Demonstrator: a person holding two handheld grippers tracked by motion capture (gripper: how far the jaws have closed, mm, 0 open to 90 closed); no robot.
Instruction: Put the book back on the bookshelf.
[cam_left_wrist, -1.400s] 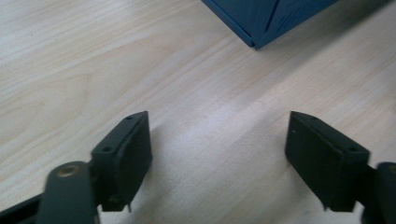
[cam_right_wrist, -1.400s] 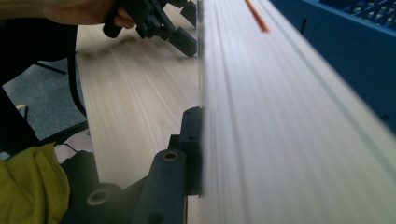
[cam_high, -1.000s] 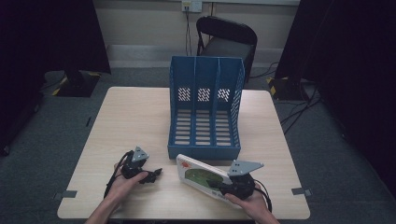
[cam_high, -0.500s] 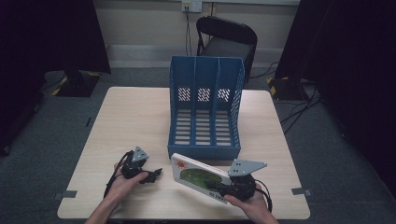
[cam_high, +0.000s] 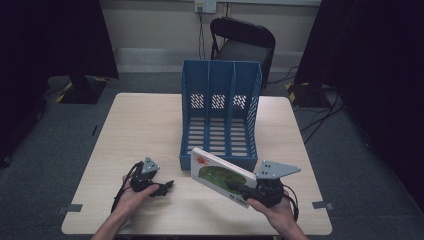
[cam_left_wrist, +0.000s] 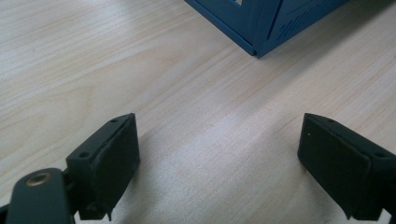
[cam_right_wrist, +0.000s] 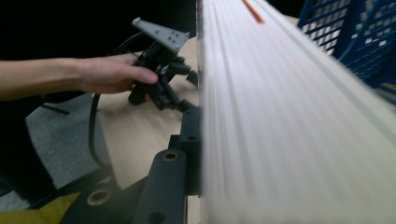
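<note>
From above, we see the right gripper (cam_high: 239, 189) clamped on the near corner of a book (cam_high: 222, 175), which tilts up off the table (cam_high: 140, 125) just in front of the blue rack (cam_high: 220, 112). The left gripper (cam_high: 166, 187) rests on the table, well left of the book, jaws apart.

In the left gripper view, we see its jaws spread wide over bare wood, with a corner of the rack (cam_left_wrist: 261, 23) ahead.

In the right gripper view, we see the book's pale page edges (cam_right_wrist: 289, 121) pressed against the left jaw, the rack (cam_right_wrist: 355, 37) beyond, and the other hand (cam_right_wrist: 109, 74) holding its gripper.
</note>
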